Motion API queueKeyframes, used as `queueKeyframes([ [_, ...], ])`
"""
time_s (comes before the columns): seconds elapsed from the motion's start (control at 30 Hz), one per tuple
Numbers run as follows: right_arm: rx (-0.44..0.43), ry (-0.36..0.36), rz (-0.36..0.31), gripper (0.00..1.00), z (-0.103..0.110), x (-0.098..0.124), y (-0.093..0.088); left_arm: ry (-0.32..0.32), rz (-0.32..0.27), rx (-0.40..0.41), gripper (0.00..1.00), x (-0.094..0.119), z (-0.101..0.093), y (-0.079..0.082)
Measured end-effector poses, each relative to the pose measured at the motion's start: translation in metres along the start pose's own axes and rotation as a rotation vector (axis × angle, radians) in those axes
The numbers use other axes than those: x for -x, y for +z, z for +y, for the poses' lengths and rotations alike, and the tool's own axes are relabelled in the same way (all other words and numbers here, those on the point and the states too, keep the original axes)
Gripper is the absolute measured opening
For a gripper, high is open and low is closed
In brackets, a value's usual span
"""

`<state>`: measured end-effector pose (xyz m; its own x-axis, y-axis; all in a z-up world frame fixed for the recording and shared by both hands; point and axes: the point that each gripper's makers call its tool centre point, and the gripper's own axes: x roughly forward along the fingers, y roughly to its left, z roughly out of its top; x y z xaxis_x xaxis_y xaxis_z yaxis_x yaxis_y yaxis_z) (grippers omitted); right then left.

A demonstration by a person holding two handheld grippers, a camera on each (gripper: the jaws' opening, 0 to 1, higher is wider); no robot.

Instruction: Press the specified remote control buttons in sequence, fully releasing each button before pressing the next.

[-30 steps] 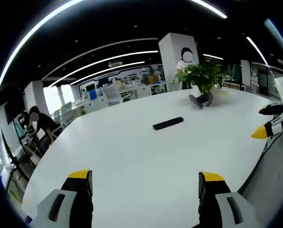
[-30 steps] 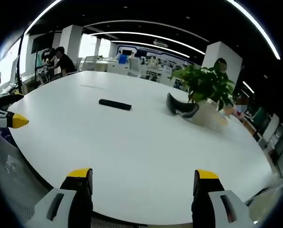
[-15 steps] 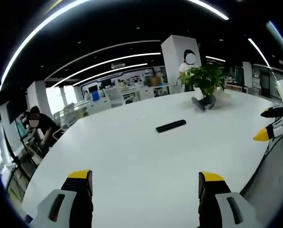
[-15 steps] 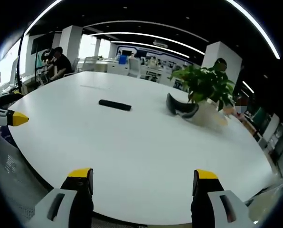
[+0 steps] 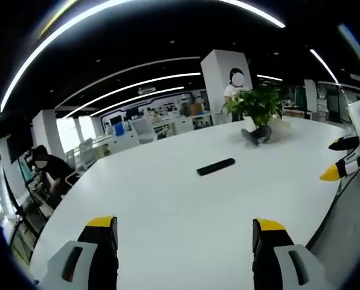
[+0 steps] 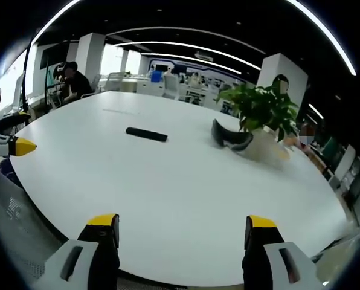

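Observation:
A slim black remote control (image 5: 215, 167) (image 6: 146, 134) lies flat on the big white table (image 5: 180, 205) (image 6: 186, 187), far from both grippers. My left gripper (image 5: 186, 226) stands open over the near edge of the table, nothing between its yellow-tipped jaws. My right gripper (image 6: 183, 225) is open too, also empty, over its own side of the table. The right gripper's yellow tips (image 5: 337, 158) show at the right edge of the left gripper view. The left gripper's yellow tip (image 6: 14, 145) shows at the left edge of the right gripper view.
A potted green plant (image 5: 257, 107) (image 6: 261, 118) stands beyond the remote, with a dark curved object (image 6: 230, 138) at its base. A person (image 5: 235, 84) stands behind the plant. Other people sit at desks (image 5: 44, 172) (image 6: 71, 75) past the table's far side.
Both views shifted only slightly with the hands. The remote and plant have not moved on the table. Both grippers stayed open.

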<state>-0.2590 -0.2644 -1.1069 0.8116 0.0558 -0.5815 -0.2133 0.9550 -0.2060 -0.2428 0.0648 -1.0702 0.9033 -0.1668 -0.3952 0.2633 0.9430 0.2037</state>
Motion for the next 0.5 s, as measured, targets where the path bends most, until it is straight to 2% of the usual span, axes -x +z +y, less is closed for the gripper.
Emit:
queueKeyframes([
  [0.1, 0.003, -0.002, 0.004, 0.85, 0.000, 0.000, -0.001, -0.007, 0.006, -0.007, 0.95, -0.002, 0.002, 0.002],
  [0.23, 0.002, -0.002, 0.007, 0.84, 0.000, 0.000, -0.001, -0.006, -0.013, -0.033, 0.94, -0.006, 0.010, 0.016],
  [0.37, 0.004, -0.001, 0.008, 0.84, 0.000, 0.000, -0.001, -0.032, -0.014, -0.067, 0.94, -0.015, 0.012, 0.025],
  [0.5, 0.009, 0.001, 0.015, 0.84, 0.001, 0.000, -0.002, -0.065, -0.058, -0.120, 0.94, -0.025, 0.012, 0.045],
])
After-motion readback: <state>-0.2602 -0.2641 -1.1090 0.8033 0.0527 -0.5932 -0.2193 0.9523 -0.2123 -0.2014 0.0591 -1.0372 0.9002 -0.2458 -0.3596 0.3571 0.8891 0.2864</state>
